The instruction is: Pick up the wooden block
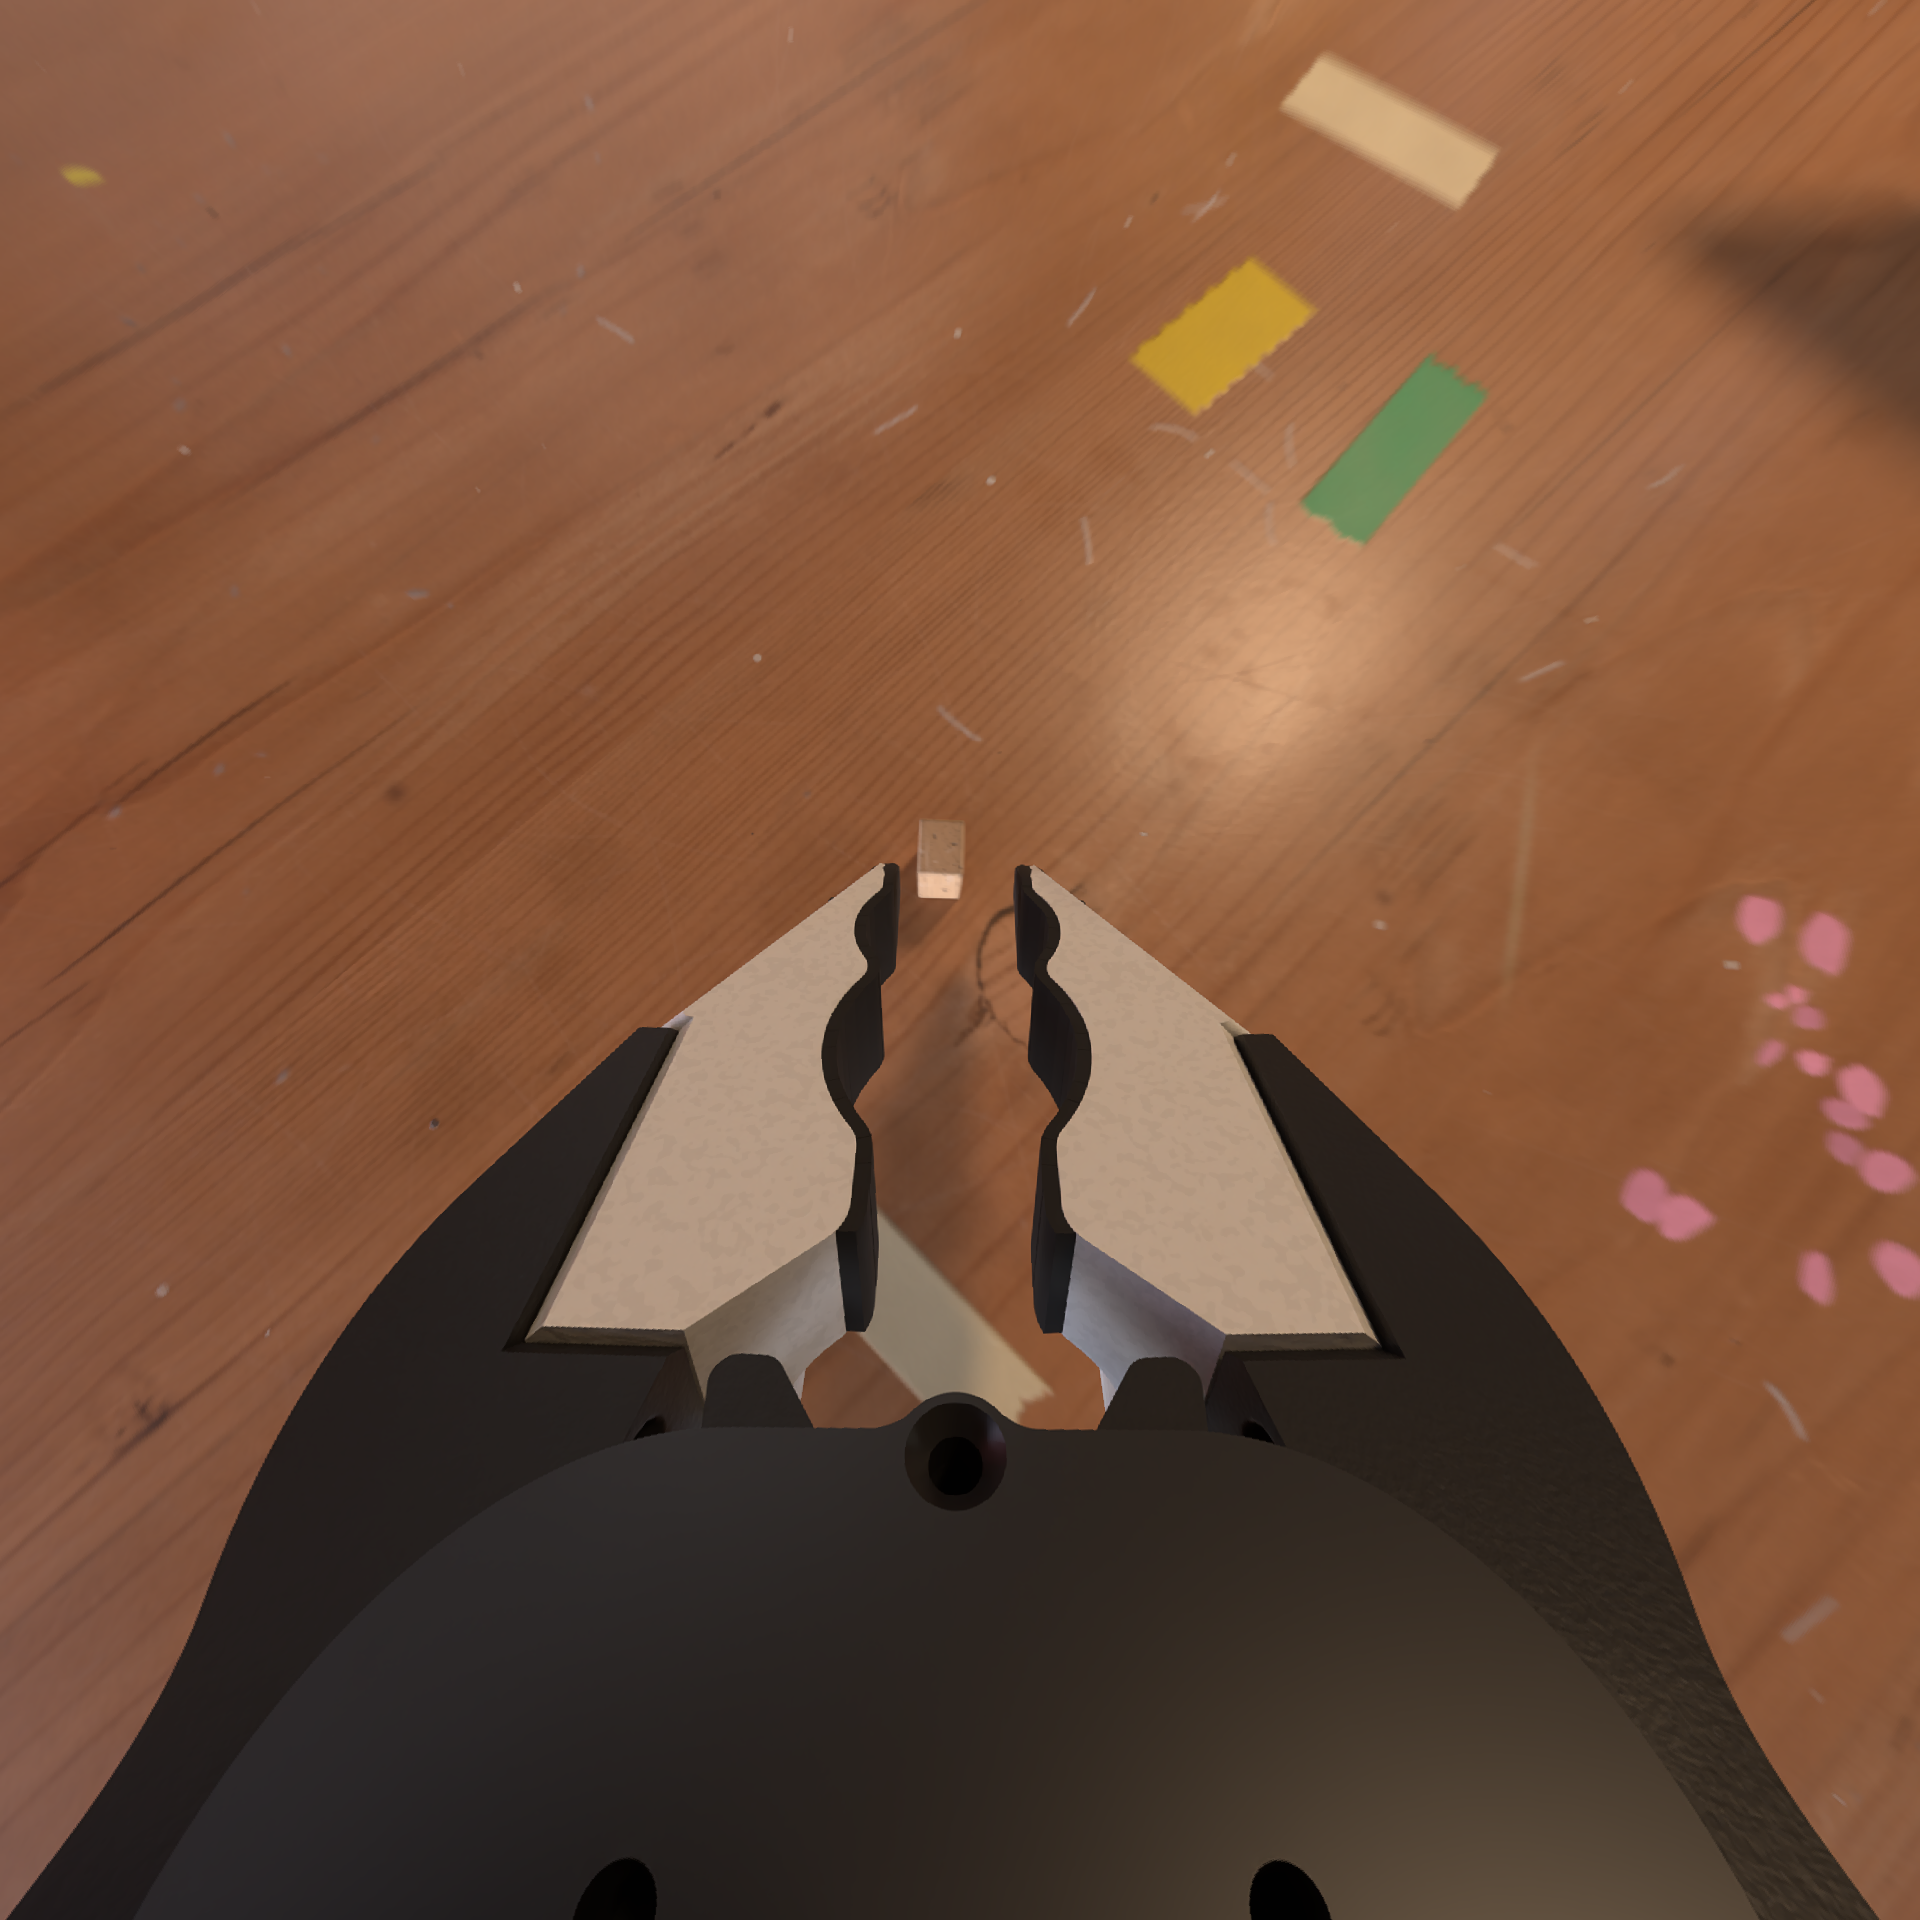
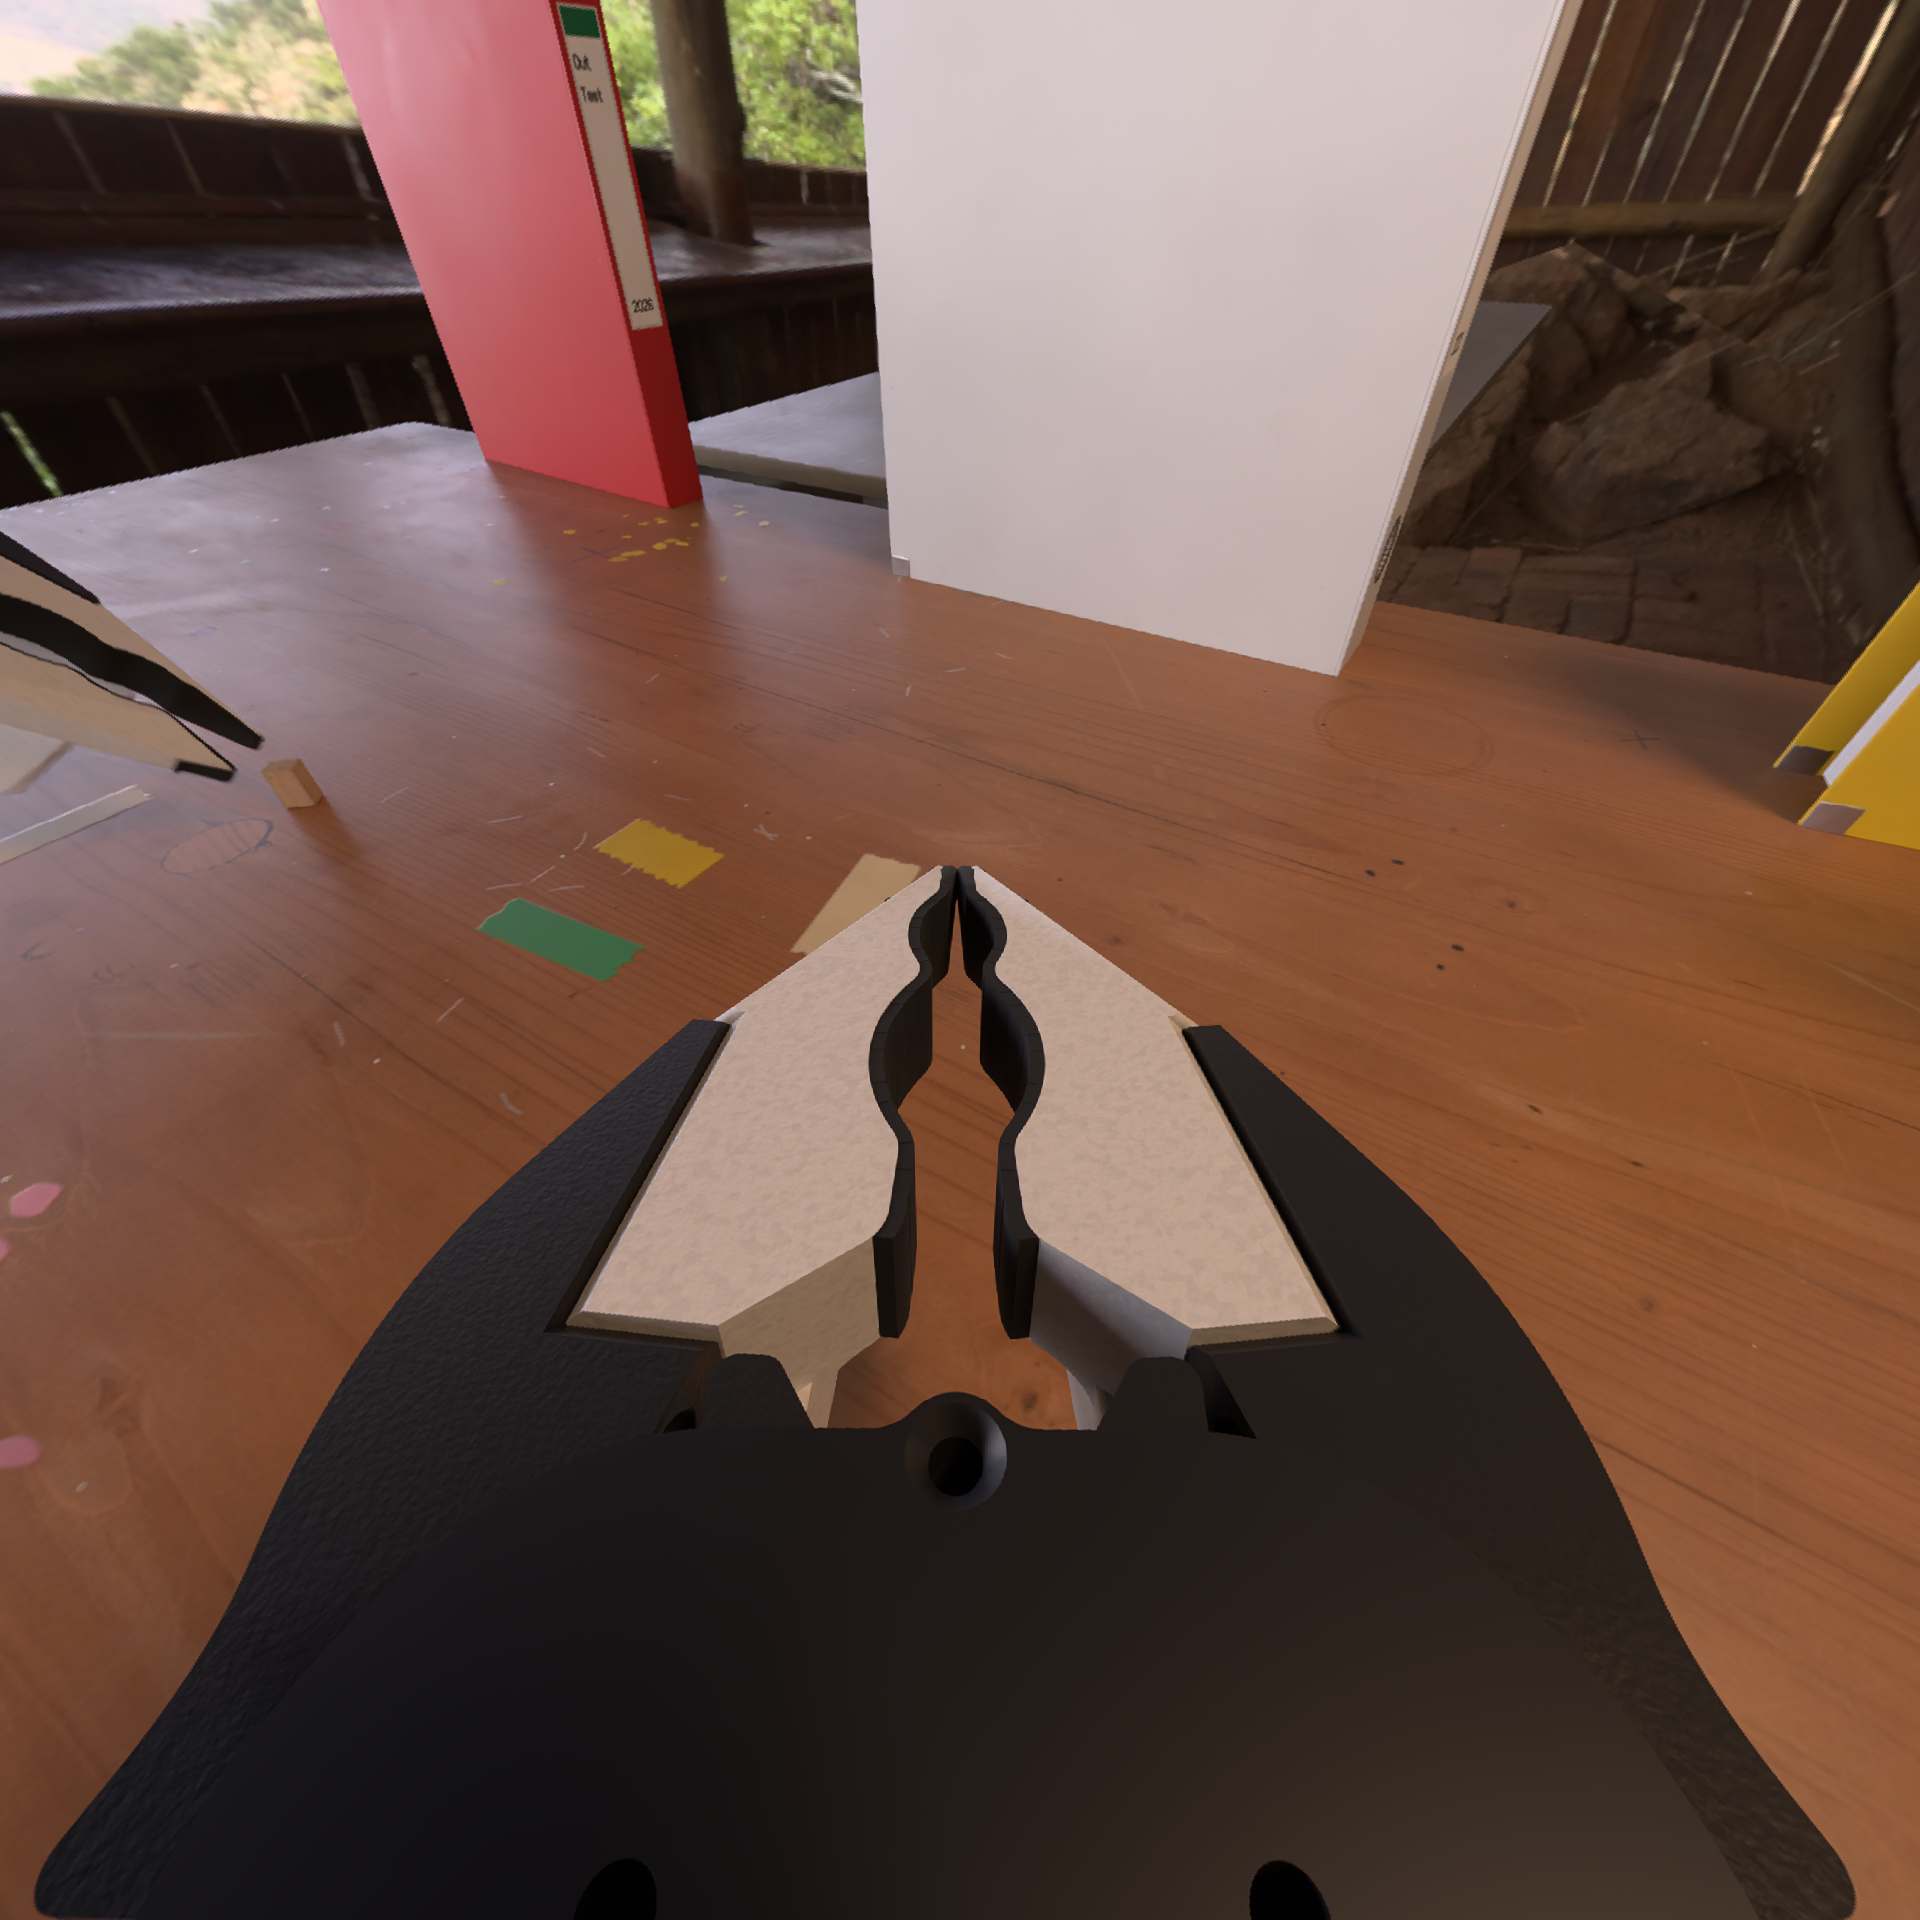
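1. Tongs first: the left gripper [image 1: 954, 878] is held with a narrow gap between its fingertips and nothing in it, while the right gripper [image 2: 956, 878] is pressed closed at the tips, empty, well apart from the work.
2. The wooden block [image 1: 940, 858] lies on the wooden table [image 1: 436, 644] just beyond the left fingertips, nearer the left finger than the centre of the gap; in the right wrist view the wooden block [image 2: 293, 782] is seen resting just ahead of the left gripper [image 2: 223, 753] tips, seemingly not yet touched.
3. The block is judged light, stiff and unlikely to be crushed; its smallness means it could be nudged away or tipped if one finger arrives first. A hold across two opposite flat side faces, low and centred, is advised.
4. Flat on the table beyond it are a yellow tape patch [image 1: 1223, 335], a green tape patch [image 1: 1393, 449] and a beige tape patch [image 1: 1389, 131]; pink spots [image 1: 1829, 1091] are scattered to the right. None of these obstructs the approach.
5. Farther off, a red binder [image 2: 520, 239], a white panel [image 2: 1164, 312] and a yellow binder [image 2: 1870, 748] are seen standing, well clear of the block.
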`<state>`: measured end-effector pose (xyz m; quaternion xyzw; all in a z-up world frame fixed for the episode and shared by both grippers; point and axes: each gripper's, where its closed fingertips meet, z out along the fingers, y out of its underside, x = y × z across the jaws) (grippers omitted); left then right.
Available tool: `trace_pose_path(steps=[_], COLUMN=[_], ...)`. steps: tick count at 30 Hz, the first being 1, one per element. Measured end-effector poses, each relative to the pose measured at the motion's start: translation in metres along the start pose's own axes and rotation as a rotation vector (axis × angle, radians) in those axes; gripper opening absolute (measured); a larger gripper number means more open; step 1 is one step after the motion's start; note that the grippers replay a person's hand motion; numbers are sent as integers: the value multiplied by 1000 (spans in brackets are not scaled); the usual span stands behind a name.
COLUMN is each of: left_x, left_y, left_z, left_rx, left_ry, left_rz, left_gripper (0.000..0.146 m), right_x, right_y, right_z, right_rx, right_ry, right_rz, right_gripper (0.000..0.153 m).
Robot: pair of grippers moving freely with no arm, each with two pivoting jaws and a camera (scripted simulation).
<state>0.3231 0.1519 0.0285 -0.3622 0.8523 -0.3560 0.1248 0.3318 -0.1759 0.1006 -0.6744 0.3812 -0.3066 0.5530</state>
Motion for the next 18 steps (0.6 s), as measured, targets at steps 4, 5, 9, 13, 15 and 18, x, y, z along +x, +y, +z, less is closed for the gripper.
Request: trace_pose_path(steps=[4, 5, 9, 13, 15, 18], left_x=[-4, -4, -4, 0, -3, -17], left_y=[6, 7, 6, -4, -15, -23], left_z=[19, 21, 22, -6, -37, -94], left_rx=[-40, -45, -45, 15, 92, 223], left_ry=[0, -4, -24, -65, -139, -304], left_rz=[12, 20, 46, 76, 83, 45], left_gripper=[21, 20, 9, 9, 9, 9], right_x=[4, 4, 6, 7, 8, 13], right_y=[-3, -4, -5, -6, -7, -7], right_z=[-2, -2, -3, -3, -4, -5], right_rx=[19, 24, 31, 34, 40, 49], right_ry=[18, 22, 31, 36, 43, 75], right_rz=[8, 10, 9, 7, 7, 8], right_gripper=[0, 0, 0, 0, 0, 0])
